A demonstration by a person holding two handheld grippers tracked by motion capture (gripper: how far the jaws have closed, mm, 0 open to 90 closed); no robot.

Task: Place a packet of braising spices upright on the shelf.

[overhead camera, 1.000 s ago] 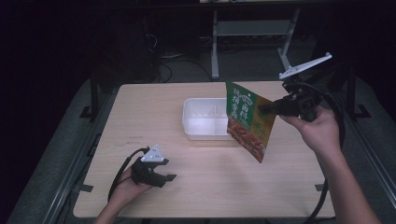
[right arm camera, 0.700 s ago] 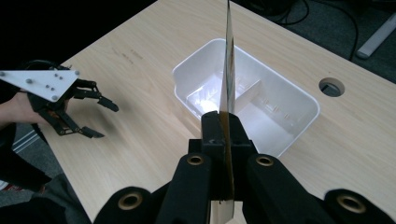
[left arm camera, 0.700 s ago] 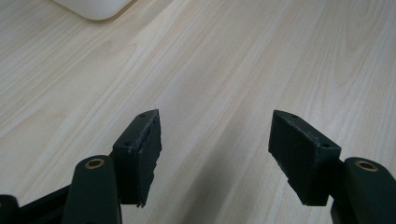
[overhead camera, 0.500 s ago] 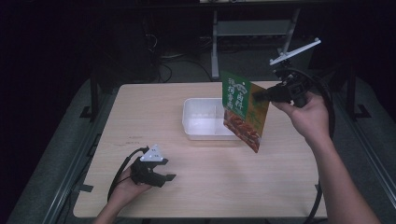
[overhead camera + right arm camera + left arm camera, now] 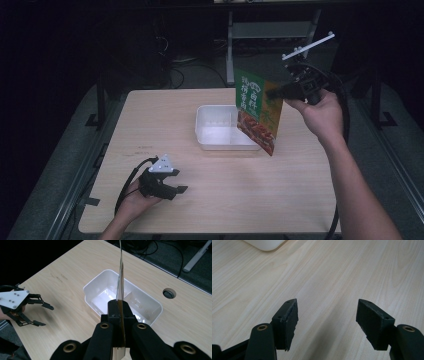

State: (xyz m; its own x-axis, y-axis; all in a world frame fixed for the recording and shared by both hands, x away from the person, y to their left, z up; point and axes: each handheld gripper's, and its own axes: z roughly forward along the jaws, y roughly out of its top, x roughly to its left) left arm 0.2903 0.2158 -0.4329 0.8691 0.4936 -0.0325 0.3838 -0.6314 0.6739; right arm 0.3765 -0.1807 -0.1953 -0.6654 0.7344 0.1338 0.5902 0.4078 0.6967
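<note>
Nearest me, my left gripper (image 5: pixel 170 189) rests low on the pale wood table (image 5: pixel 280 200), jaws spread wide and empty. Farther out, my right gripper (image 5: pixel 119 312) pinches a green food pouch (image 5: pixel 259 110) above the white tray (image 5: pixel 216 131). Beyond, dark floor and cables (image 5: pixel 186 61).

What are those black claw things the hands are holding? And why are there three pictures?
Those claws are grippers, like big tweezers a person squeezes by hand. One picture looks down from above the wooden table. The other two come from little cameras riding on each claw. The left gripper rests low near the table, open and holding nothing; its own camera shows its two jaws spread apart over bare wood. The right gripper is raised up, pinching a green food packet above a white plastic tub. The tub looks empty inside.
</note>
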